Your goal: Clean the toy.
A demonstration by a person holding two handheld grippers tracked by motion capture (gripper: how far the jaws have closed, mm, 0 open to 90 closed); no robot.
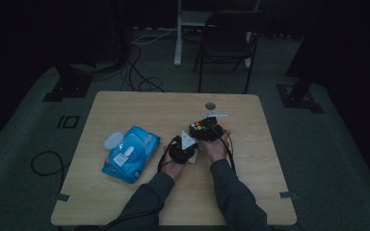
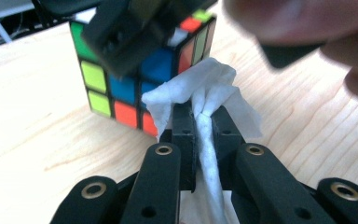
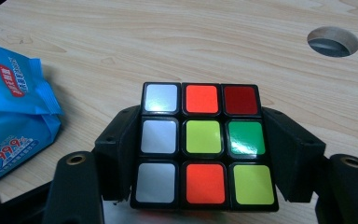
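The right gripper [image 3: 203, 154] clamps the puzzle cube [image 3: 203, 144] between its fingers near the bench [image 1: 139, 108] centre. The left gripper [image 2: 200, 126] pinches a white wipe [image 2: 205, 93] against the cube's side. Wiping looks underway; next, rub across that face.

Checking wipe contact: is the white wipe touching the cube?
Touching. In the left gripper view, the white wipe, clamped in the left hand-held gripper, presses against the cube face with no gap.

Dim room, grey carpet [image 1: 318, 159], black chair [image 1: 229, 41].
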